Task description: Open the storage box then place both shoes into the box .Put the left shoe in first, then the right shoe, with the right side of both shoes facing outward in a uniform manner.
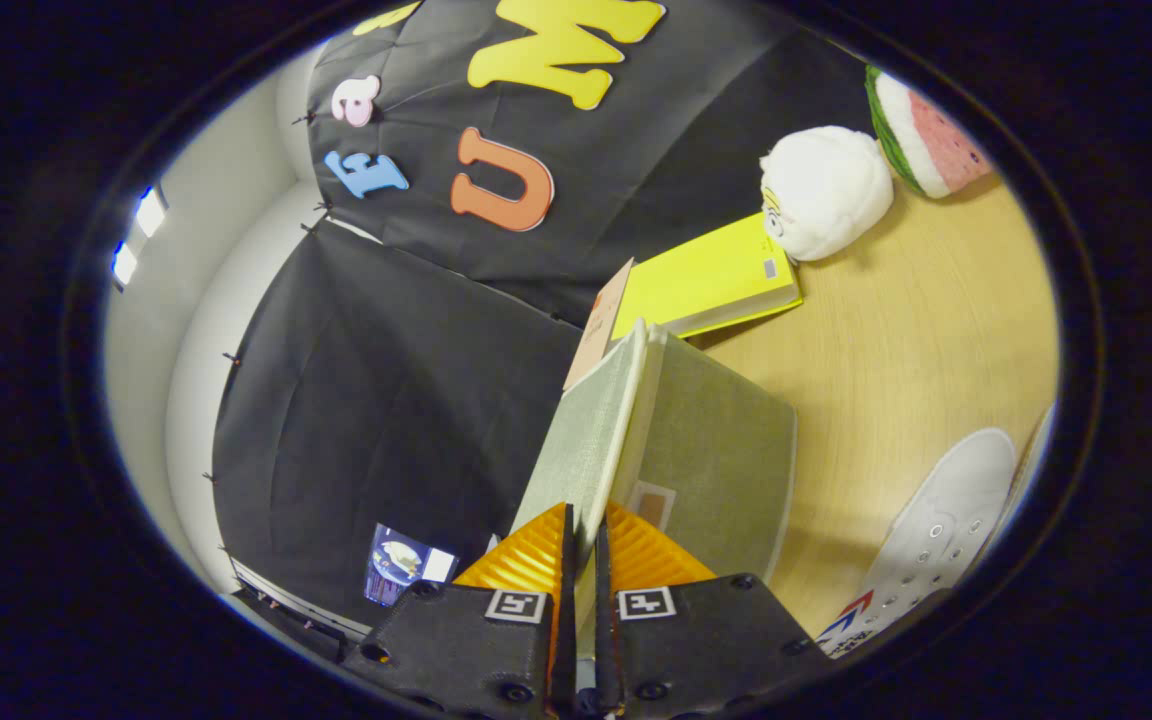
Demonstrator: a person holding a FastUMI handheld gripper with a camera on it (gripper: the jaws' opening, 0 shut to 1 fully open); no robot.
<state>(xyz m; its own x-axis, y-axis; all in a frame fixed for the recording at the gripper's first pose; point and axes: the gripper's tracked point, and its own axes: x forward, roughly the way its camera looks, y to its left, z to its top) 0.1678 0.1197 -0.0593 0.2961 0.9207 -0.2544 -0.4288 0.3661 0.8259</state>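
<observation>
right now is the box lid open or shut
Partly open. The lid is lifted off the box with a gap along its edge, and the tongs are shut on the lid's edge.

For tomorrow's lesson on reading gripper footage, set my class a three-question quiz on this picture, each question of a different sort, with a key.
1. True or false: the tongs are shut on the storage box lid.
2. Which lies on the table? A: a white shoe. B: a red cup. C: a spoon.
3. Fill in: the white plush toy sits next to the ___ book.
Key: 1 true; 2 A; 3 yellow.
</observation>
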